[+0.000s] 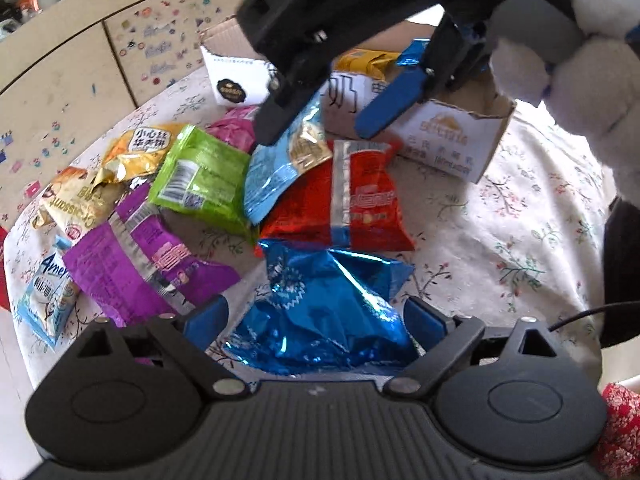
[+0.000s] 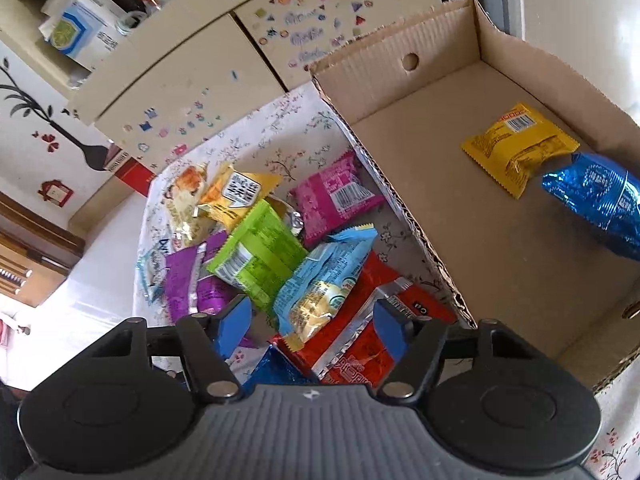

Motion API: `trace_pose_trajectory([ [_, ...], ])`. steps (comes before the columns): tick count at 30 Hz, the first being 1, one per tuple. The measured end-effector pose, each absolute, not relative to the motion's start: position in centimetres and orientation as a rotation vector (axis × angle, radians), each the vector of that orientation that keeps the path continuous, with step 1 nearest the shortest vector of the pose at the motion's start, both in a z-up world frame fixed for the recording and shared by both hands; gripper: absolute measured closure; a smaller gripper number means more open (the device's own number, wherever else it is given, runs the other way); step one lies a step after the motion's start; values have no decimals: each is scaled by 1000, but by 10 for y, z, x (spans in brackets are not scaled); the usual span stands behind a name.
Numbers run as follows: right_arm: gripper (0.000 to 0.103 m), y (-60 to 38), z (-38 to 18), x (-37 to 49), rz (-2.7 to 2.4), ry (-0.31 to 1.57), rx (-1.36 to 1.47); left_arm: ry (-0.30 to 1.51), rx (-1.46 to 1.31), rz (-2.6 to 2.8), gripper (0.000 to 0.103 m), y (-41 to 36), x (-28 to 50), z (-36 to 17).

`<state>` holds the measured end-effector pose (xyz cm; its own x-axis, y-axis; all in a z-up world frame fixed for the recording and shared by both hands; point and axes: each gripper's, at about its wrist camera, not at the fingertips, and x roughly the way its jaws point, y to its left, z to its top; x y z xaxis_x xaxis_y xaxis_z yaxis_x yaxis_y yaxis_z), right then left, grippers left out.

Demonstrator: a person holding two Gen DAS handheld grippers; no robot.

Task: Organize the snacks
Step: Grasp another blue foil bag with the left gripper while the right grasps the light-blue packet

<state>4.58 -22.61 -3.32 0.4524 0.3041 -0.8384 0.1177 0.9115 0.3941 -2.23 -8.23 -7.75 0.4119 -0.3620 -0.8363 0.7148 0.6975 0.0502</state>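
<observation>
Only two packets lie in my cardboard box point(image 2: 500, 240) so far, a yellow packet point(image 2: 516, 146) and a shiny blue one point(image 2: 596, 196). The snack pile point(image 2: 272, 248) waits on the tabletop point(image 1: 520, 240) just beside it. My left claw point(image 1: 316, 316) gapes around a blue foil bag point(image 1: 320, 304), my right claw point(image 2: 312, 320) gapes over the red packet point(image 2: 356, 344); neither is gripping yet.

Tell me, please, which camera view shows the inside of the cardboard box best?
The right wrist view. There the box lies open to the camera: its floor shows, with a yellow packet and a blue packet inside. The left wrist view shows only its outer wall, partly behind the right gripper.
</observation>
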Motion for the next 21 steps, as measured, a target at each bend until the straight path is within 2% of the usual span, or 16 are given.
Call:
trace_pose_trajectory([
  [6,33,-220,-42,51,88,1115,406,911,380,-651,11,-75,-12,-77],
  [10,40,-214,-46,54,83,1107,376,893,392,-637,13,-77,-11,-79],
  [13,51,-210,-48,55,94,1098,358,912,371,-640,24,-78,-10,-82],
  [15,57,-208,-49,54,106,1091,350,936,362,-634,39,-77,-8,-85],
  [17,65,-207,-49,53,122,1084,343,943,345,-624,42,-75,-8,-85],
  [21,73,-205,-46,50,150,1066,322,959,288,-602,44,-67,-4,-81],
])
